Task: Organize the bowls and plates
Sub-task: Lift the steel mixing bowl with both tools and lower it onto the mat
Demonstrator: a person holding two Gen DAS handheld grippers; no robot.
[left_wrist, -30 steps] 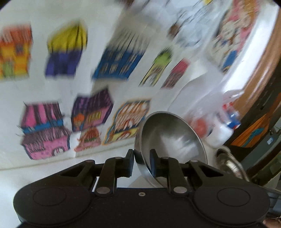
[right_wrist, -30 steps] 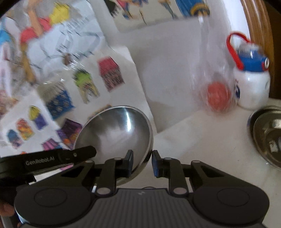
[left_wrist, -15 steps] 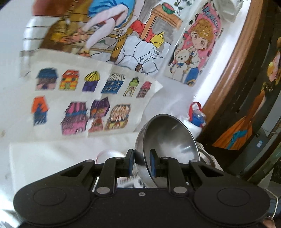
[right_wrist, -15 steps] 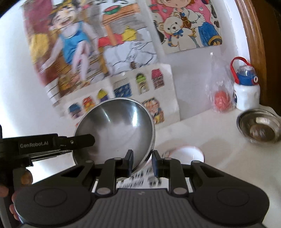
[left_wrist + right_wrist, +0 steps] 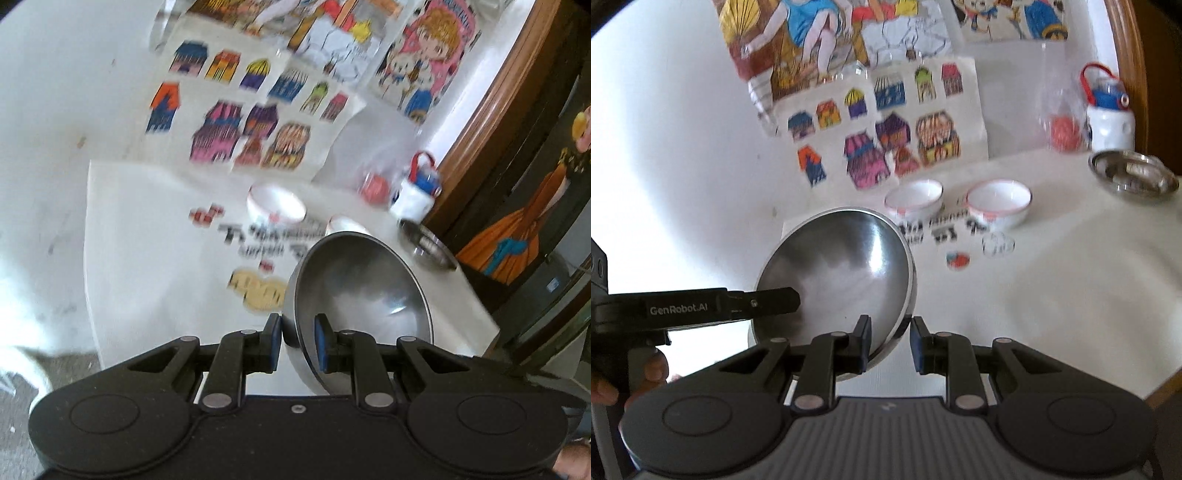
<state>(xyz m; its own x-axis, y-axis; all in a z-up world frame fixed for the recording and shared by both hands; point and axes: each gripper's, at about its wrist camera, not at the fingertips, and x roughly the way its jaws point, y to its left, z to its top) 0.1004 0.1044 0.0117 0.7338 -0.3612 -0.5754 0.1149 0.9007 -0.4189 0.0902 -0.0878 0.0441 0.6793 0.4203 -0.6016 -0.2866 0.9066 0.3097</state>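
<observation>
A steel bowl (image 5: pixel 362 284) hangs tilted on its edge above the white table (image 5: pixel 1052 295). My left gripper (image 5: pixel 297 334) is shut on its rim, one finger inside and one outside. My right gripper (image 5: pixel 891 338) pinches the opposite part of the steel bowl (image 5: pixel 842 266)'s rim. The left gripper's finger (image 5: pixel 757 302) shows at that bowl's left side, with a hand below it. Two white bowls with red rims (image 5: pixel 914 197) (image 5: pixel 999 201) stand upright near the wall. The left wrist view shows one white bowl (image 5: pixel 275 205) whole and the other white bowl (image 5: pixel 345 223) partly behind the steel bowl.
A shallow steel dish (image 5: pixel 1132 175) holding small items sits at the table's far right. Beside it are a white bottle with a blue and red lid (image 5: pixel 1108 114) and a red ball in a clear bag (image 5: pixel 1062 133). Children's drawings cover the wall. The table's front right edge (image 5: pixel 1163 387) is close.
Both views have pulled back and tipped down from the wall, so the table and the two white bowls now show. The steel bowl has stayed between both grippers.
</observation>
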